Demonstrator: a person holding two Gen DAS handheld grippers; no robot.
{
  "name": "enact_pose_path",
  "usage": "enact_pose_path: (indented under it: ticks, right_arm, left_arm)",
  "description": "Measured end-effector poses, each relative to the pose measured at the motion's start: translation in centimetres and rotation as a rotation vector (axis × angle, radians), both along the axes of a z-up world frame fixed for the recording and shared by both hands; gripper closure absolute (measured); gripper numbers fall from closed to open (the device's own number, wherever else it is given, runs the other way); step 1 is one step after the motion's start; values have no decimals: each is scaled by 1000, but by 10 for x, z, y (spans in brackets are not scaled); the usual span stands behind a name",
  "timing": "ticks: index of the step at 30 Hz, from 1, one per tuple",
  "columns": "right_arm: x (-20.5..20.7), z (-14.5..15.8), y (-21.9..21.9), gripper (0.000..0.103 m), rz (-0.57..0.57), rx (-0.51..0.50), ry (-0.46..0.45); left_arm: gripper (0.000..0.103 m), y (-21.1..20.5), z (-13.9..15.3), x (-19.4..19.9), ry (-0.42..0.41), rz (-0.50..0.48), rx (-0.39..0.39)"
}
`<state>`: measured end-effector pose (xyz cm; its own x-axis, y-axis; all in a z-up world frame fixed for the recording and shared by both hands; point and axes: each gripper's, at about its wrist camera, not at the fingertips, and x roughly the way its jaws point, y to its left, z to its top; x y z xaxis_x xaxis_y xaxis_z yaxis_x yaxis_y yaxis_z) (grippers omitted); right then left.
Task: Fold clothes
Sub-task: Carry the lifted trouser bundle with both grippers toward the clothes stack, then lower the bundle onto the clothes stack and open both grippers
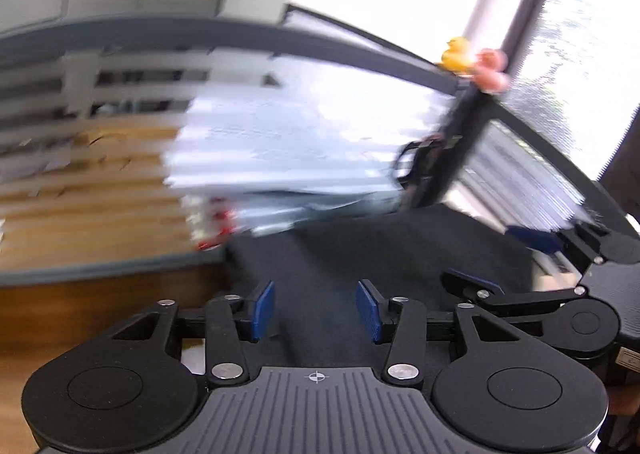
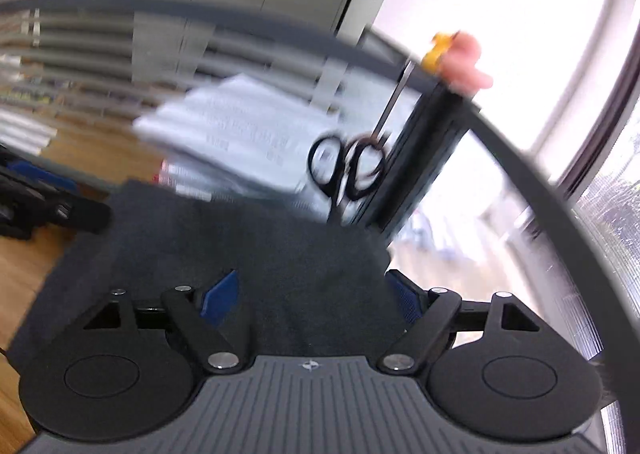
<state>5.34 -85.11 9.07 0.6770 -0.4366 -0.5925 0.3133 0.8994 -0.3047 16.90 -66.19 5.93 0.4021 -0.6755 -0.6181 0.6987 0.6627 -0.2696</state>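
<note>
Lying under two parted grippers, left (image 1: 316,310) and right (image 2: 312,294): seemingly one dark garment (image 2: 240,238).

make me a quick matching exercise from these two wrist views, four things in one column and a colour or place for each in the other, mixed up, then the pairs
Things:
1. garment
2. scissors
3. toy duck
4. stack of papers

Colour or place:
A. yellow, perched on top of the black post
B. dark, spread on the table under both sets of jaws
C. white, lying behind the cloth
D. black handles, hanging beside the black post

Pairs: 1-B, 2-D, 3-A, 4-C
</note>
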Motion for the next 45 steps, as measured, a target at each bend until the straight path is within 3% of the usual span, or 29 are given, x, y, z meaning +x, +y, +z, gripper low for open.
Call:
enact_pose_path:
  ticks: [3,5,9,14,18,24,28,31,33,37,45]
  right_arm:
    - [-7,11,8,18,6,-27,-46]
    - [-7,10,7,19,22,19,-48]
    - [-7,-9,-1,29,31,131,-55]
    - [8,-50,-12,30,-13,173,-27]
    - [15,-76,-14,17,-44,171,-17]
    - [17,-95,-32,7,-99,305,-45]
    - [12,-82,-27,7,-97,287,-58]
    - [3,-63,-19,9,-79,284,-121]
    - [4,-56,-15,22,-57,290,-140]
    - [12,-52,-8,38,-16,306,-142]
    - [31,-89,-16,33,-25,272,-80]
  left_arm:
    - [60,-8,-13,4,55,-28,8]
    - [61,-14,-25,6,97,-41,16]
    - [62,-13,-48,9,120,-31,72]
    - [66,-9,-64,13,122,-23,97]
    - [67,-8,-73,14,120,-25,101]
    - [66,-3,-75,16,133,-32,93]
    - [50,7,-62,13,153,-28,51]
    - [41,17,-47,3,134,-26,35]
    - [35,23,-38,-6,121,-33,33]
    - [18,37,-25,-22,101,-35,44]
    - [1,64,-15,-37,101,-22,57]
